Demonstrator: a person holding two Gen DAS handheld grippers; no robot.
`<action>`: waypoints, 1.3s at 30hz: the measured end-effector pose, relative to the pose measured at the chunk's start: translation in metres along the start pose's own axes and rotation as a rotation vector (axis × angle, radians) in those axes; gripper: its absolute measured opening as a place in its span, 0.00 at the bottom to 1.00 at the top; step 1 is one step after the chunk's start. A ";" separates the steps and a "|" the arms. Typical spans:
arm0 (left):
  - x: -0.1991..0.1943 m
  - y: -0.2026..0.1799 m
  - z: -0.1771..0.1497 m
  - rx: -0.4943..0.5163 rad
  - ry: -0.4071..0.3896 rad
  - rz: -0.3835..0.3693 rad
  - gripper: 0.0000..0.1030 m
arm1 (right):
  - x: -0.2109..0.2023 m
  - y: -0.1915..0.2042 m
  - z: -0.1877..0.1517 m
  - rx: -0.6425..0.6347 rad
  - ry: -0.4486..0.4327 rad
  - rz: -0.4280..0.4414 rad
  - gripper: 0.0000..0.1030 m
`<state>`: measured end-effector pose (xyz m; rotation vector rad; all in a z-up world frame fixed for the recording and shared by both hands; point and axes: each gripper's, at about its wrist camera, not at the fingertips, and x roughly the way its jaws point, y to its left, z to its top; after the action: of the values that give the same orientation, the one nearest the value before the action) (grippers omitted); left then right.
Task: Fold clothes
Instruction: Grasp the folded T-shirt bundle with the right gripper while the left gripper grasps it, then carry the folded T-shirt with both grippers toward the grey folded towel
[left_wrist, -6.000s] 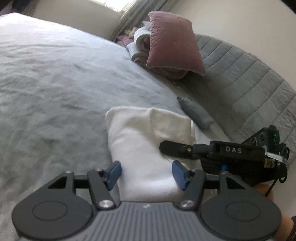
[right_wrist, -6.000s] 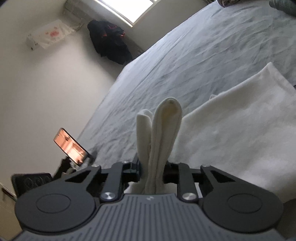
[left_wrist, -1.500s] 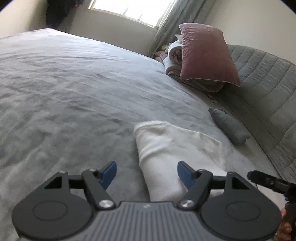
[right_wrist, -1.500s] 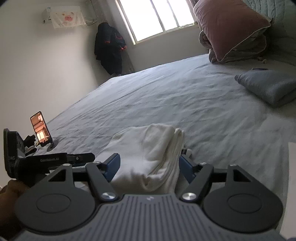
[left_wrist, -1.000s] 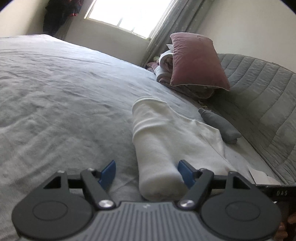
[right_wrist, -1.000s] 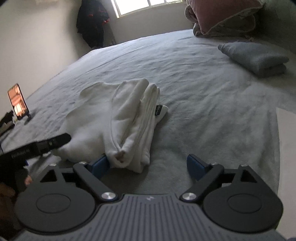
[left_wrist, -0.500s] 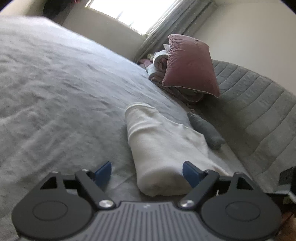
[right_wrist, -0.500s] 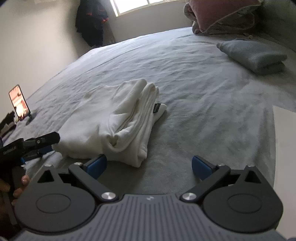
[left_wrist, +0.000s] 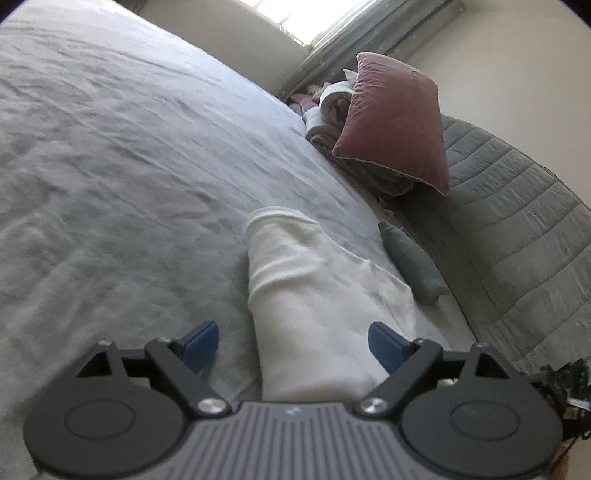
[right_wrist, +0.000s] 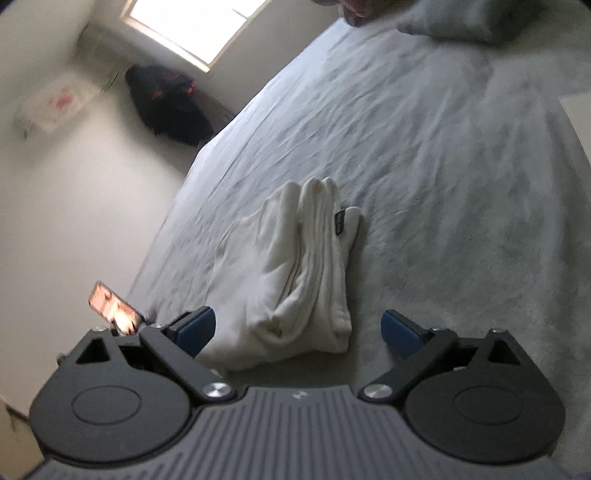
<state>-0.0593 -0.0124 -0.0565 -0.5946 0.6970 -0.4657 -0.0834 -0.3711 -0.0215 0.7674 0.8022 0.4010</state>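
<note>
Through my left gripper (left_wrist: 293, 343) I see the folded white cotton garment (left_wrist: 314, 306) lying on the grey bedspread (left_wrist: 110, 166) straight ahead of the blue pads, its near end reaching in between them. The jaws are opening and already stand wide; neither pad presses on the cloth, though the right pad sits just beside its edge. Ahead and to the right of this gripper a small folded grey cloth (left_wrist: 410, 262) lies next to the white garment, near the quilted grey headboard (left_wrist: 517, 229). Farther off in the same direction a dusty-pink pillow (left_wrist: 395, 122) leans on a heap of rolled bedding.

My right gripper (right_wrist: 298, 330) looks at the same white garment (right_wrist: 291, 269) from its other side. The bundle lies ahead, a little left of centre, its layered folds facing me and a small dark label (right_wrist: 340, 222) showing on its far right edge. These jaws are spread wide too, with the near end of the garment between the pads and clear of both. To the left of this gripper, just beyond its left finger, a lit phone (right_wrist: 114, 308) stands propped at the bed's edge. Far ahead on the left a dark jacket (right_wrist: 170, 105) hangs below the window.
</note>
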 end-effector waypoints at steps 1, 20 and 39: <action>0.002 0.001 0.001 -0.006 0.003 -0.001 0.86 | 0.002 -0.002 0.003 0.021 0.000 0.003 0.89; 0.025 -0.018 0.015 -0.101 -0.028 0.026 0.44 | 0.033 0.025 0.026 0.137 -0.085 -0.009 0.42; 0.148 -0.160 0.058 -0.063 -0.119 -0.084 0.43 | -0.033 -0.027 0.173 0.139 -0.192 0.062 0.42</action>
<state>0.0509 -0.1961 0.0154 -0.7069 0.5765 -0.4839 0.0291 -0.4879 0.0524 0.9472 0.6315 0.3229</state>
